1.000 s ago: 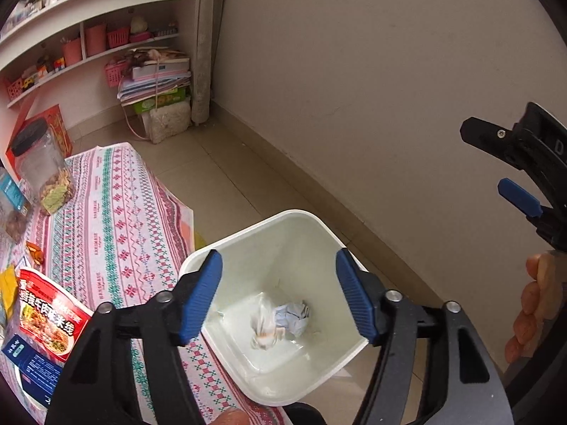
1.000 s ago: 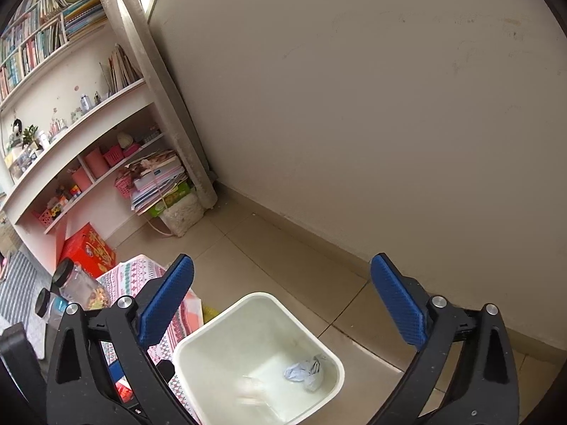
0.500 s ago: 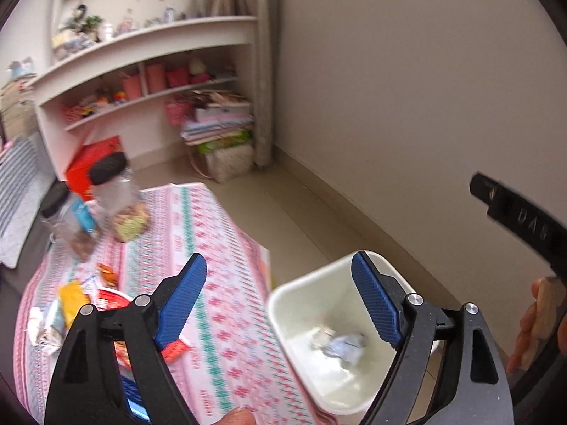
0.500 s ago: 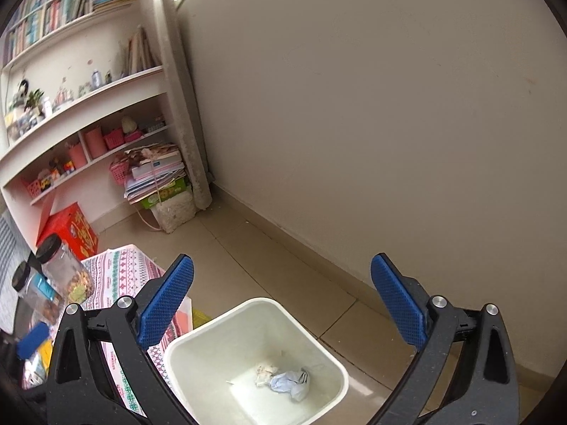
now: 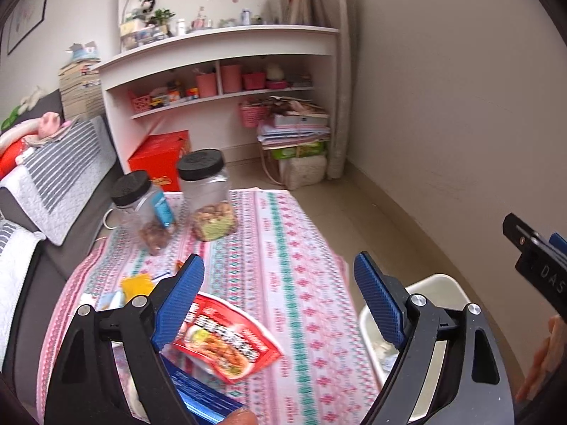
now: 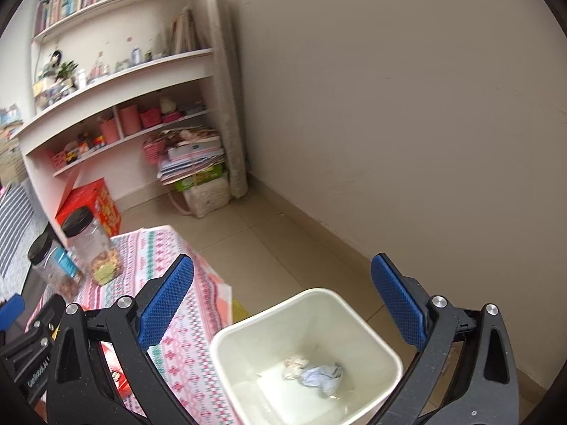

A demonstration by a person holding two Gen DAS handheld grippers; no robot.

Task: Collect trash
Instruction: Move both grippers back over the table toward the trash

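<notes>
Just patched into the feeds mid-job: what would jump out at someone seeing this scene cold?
The white bin on the floor beside the table, with crumpled paper at its bottom. Then the red snack packet lying on the patterned tablecloth, just ahead of the open, empty left gripper.

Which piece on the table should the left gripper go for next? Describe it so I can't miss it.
On the patterned pink tablecloth, look at the near end, just ahead of the left gripper. The red food packet lies flat there, the only large red wrapper, printed with a noodle picture.
</notes>
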